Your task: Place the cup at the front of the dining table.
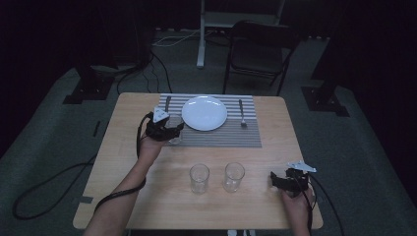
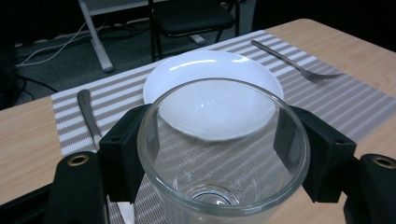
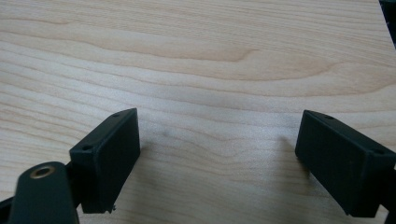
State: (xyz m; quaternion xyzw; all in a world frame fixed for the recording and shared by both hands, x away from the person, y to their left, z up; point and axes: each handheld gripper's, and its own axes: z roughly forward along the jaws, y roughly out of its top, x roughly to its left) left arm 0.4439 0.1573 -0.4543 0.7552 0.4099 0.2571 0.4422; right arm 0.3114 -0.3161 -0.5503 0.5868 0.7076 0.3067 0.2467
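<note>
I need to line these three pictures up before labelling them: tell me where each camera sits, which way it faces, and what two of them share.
High view: above the person's side, facing forward and down on the light wooden table; both forearms, left gripper, right gripper.
Left gripper view: on that gripper, facing across its clear drinking glass to the round white plate.
Right gripper view: facing bare tabletop between open jaws.
Shared by the first two: plate, striped placemat, metal fork.

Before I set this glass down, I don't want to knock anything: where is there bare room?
The placemat strip in front of the plate is bare, as is the wood on the table left of the two standing glasses. It is crowded where the left gripper holds its glass, beside the knife.
</note>
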